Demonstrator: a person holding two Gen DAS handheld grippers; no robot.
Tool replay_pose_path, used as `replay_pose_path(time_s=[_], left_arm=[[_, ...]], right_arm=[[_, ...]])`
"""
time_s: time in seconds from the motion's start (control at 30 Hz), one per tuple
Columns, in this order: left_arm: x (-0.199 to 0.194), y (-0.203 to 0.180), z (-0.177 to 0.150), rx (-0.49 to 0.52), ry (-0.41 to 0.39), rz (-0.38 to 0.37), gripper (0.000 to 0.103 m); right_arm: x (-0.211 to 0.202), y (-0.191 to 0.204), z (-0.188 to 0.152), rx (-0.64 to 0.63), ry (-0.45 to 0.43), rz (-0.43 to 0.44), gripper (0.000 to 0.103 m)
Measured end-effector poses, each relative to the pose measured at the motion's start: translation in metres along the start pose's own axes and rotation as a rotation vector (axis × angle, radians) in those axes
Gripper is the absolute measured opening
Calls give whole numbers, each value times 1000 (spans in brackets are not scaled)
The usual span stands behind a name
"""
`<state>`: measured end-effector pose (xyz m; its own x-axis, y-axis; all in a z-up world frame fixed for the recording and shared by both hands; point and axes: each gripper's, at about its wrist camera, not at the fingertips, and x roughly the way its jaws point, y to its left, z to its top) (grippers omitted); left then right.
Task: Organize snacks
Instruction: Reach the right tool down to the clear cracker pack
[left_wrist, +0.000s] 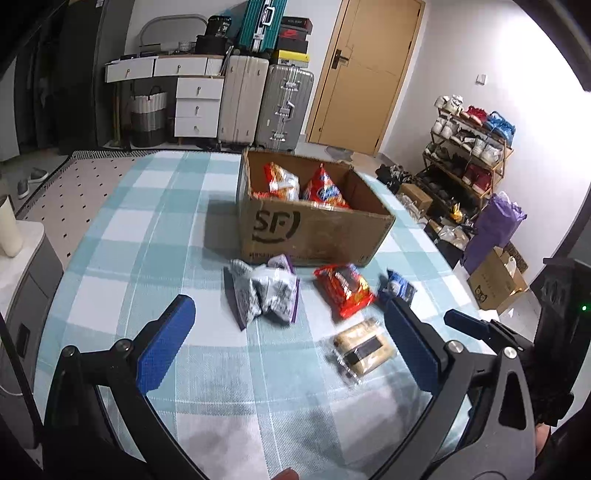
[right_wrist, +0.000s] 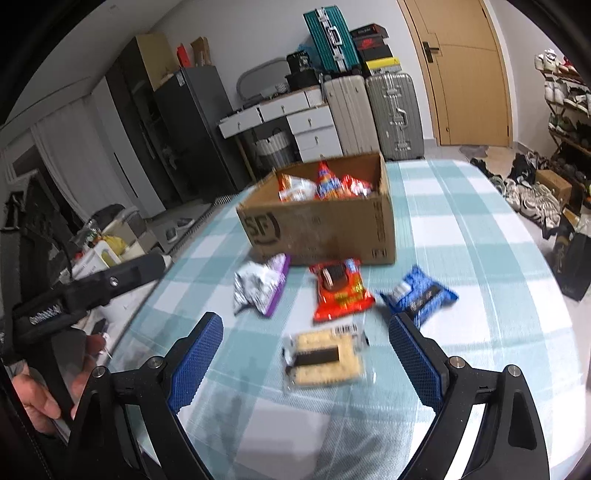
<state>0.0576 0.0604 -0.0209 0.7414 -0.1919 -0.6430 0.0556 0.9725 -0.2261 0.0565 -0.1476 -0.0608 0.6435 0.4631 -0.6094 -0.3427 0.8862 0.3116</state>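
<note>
A cardboard box (left_wrist: 314, 229) marked SF stands on the checked tablecloth and holds several red and orange snack bags (left_wrist: 321, 186); it also shows in the right wrist view (right_wrist: 321, 232). In front of it lie a silver and purple bag (left_wrist: 264, 290) (right_wrist: 260, 286), a red packet (left_wrist: 345, 290) (right_wrist: 340, 291), a blue packet (left_wrist: 399, 286) (right_wrist: 419, 293) and a clear pack of biscuits (left_wrist: 362, 350) (right_wrist: 325, 356). My left gripper (left_wrist: 291, 328) is open and empty above the table, short of the silver bag. My right gripper (right_wrist: 306, 350) is open and empty, with the biscuit pack between its fingers' line of sight.
The table (left_wrist: 155, 206) has a blue and white checked cloth. Suitcases (left_wrist: 266, 99), white drawers (left_wrist: 197, 107) and a door (left_wrist: 369, 74) stand behind. A shoe rack (left_wrist: 469, 155) and boxes sit on the right. The right gripper's fingertip (left_wrist: 465, 321) shows in the left view.
</note>
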Motion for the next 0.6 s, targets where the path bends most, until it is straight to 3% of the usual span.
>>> replay_pose_path(time_s=[0.6], left_arm=[[50,14,-44,-24,123,14,102]], right_arm=[[65,-16,-27,19,142,-21,93]])
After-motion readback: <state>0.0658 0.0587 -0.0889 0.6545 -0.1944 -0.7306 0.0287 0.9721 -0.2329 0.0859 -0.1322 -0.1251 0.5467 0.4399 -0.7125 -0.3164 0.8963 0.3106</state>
